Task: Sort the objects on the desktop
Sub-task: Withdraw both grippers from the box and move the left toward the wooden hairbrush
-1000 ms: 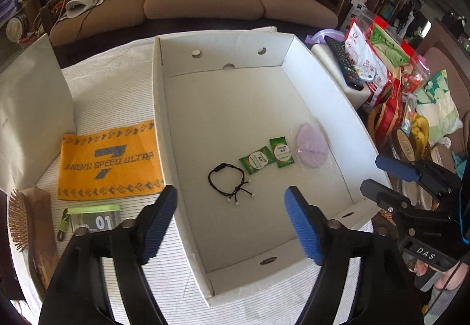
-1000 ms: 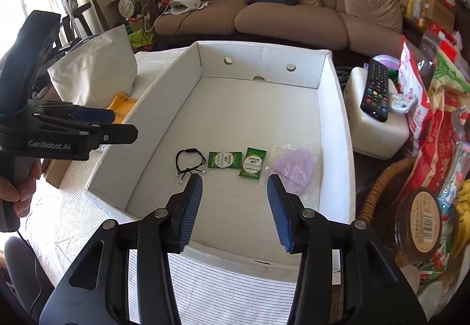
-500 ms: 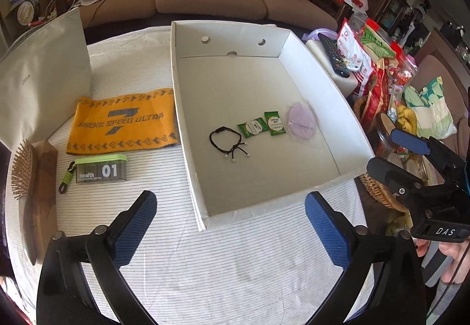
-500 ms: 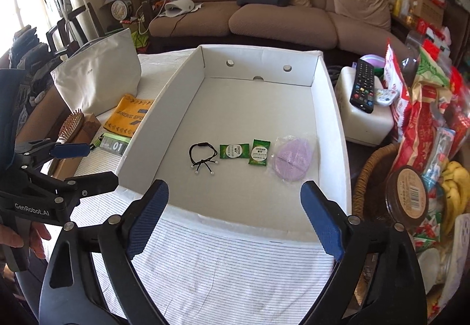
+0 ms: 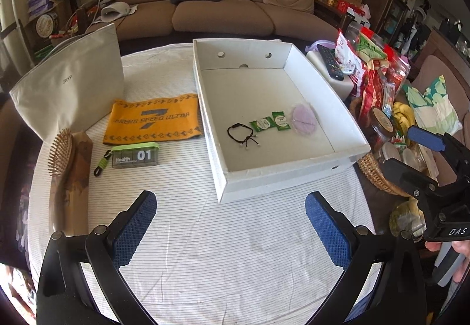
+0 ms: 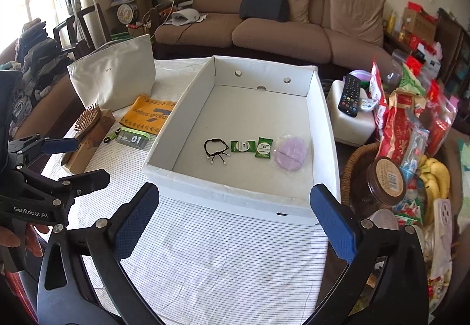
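A white cardboard box (image 5: pixel 349 148) (image 6: pixel 321 131) lies on the striped tablecloth. It holds a black bracelet (image 5: pixel 243 134) (image 6: pixel 216 150), two green packets (image 5: pixel 269 123) (image 6: pixel 252 146) and a purple round pad (image 5: pixel 303 119) (image 6: pixel 290 152). Left of the box lie an orange towel (image 5: pixel 152 119) (image 6: pixel 149 117), a green "Health 01" case (image 5: pixel 135 155) (image 6: pixel 132 137) and a wooden hairbrush (image 5: pixel 60 151) (image 6: pixel 86 119). My left gripper (image 5: pixel 230 225) is open and empty over the cloth in front of the box. My right gripper (image 6: pixel 235 219) is open and empty, also before the box.
A white pouch (image 5: pixel 73 87) (image 6: pixel 114 81) stands at the back left. A brown box (image 5: pixel 70 178) lies under the brush. Right of the table are a remote (image 6: pixel 349 93), snack bags (image 6: pixel 411 119), a wicker basket (image 6: pixel 355 160), a jar (image 6: pixel 386 181) and bananas (image 6: pixel 437 175).
Both grippers have pulled back from over the box toward the table's near edge and opened wider. The items in the box have not moved.
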